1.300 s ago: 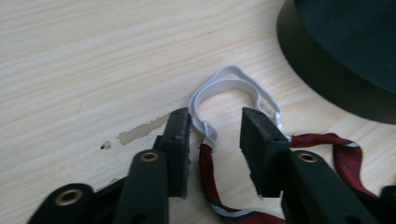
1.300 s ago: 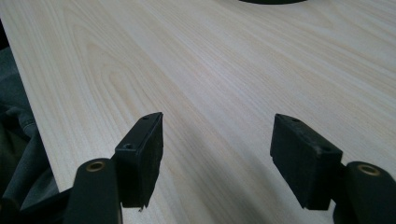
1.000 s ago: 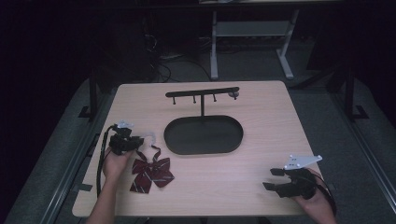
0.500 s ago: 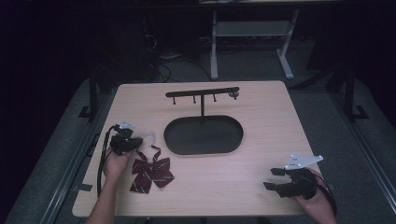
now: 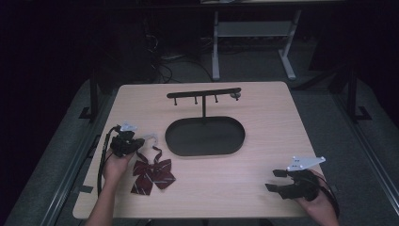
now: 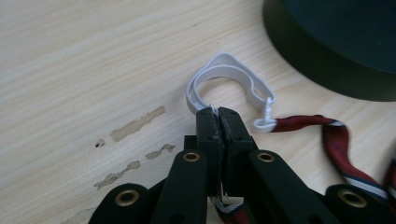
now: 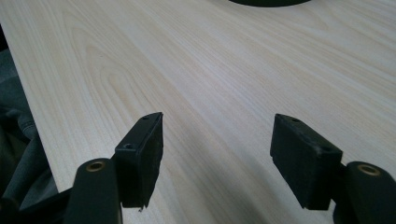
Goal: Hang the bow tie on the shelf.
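Grasp acquisition on the bow tie's strap is the step in hand. The left gripper (image 6: 218,114) has its jaws pressed together on the white neck strap (image 6: 224,74), which loops out past the jaw tips and returns to a small white clasp (image 6: 266,119) where the red band begins; the jaws have just been closing, and the strap lies pinched between them. In the high view the left gripper (image 5: 136,143) sits at the table's left edge region, just beside the dark red striped bow tie (image 5: 151,173), which lies flat on the table (image 5: 263,108) in front of the black oval tray (image 5: 204,136). The tray forms the base of a black stand whose crossbar (image 5: 203,92) carries several small hooks; the bow tie is apart from the tray and well apart from the crossbar. The right gripper (image 7: 217,156) has its jaws standing wide apart with nothing between them, poised over bare table near the right front corner, where the high view shows it (image 5: 277,180) held in the person's hand. The likely next move is to lift the strap clear of the table so that the bow hangs below it, then carry it toward a hook on the crossbar. That calls for a firm pinch, since the strap is thin and slick, and for a rise high enough that the bow clears the tray rim.
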A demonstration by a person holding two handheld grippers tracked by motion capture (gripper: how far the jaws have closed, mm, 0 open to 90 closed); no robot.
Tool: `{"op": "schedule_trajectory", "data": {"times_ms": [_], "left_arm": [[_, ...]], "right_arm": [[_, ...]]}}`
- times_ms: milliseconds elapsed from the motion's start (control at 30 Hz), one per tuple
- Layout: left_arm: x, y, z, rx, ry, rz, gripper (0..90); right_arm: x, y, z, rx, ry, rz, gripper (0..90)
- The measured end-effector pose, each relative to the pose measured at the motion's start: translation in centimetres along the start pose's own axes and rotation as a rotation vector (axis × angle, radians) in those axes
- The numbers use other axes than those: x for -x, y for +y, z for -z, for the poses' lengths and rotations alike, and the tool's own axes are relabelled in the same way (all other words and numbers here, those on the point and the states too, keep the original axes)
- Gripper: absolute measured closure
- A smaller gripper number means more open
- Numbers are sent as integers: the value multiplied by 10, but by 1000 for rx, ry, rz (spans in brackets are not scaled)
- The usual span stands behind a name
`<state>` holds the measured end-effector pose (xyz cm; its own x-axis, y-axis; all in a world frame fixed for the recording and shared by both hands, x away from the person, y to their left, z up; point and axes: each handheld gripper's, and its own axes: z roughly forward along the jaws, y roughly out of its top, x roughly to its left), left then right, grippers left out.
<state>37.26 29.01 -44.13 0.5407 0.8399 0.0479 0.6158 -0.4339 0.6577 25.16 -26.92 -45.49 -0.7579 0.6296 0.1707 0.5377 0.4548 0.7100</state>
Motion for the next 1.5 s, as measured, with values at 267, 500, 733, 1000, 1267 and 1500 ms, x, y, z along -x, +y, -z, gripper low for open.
{"op": "schedule_trajectory", "data": {"times_ms": [267, 500, 733, 1000, 1267, 1500], "left_arm": [[14, 3, 22, 69, -14, -35, 884], [24, 3, 38, 117, -23, -63, 884], [34, 5, 52, 166, -43, -80, 884], [48, 15, 71, 221, -56, -123, 884], [58, 22, 82, 260, -71, -152, 885], [63, 27, 92, 281, -80, -181, 885]], "right_arm": [[0, 0, 0, -1, 0, 0, 341], [0, 1, -1, -2, -3, 2, 341], [-1, 1, -1, -5, -2, -5, 341], [-1, 2, -1, 0, -4, 2, 341], [0, 1, -1, 1, -5, 7, 341], [-1, 2, -1, 2, -5, 6, 341]]}}
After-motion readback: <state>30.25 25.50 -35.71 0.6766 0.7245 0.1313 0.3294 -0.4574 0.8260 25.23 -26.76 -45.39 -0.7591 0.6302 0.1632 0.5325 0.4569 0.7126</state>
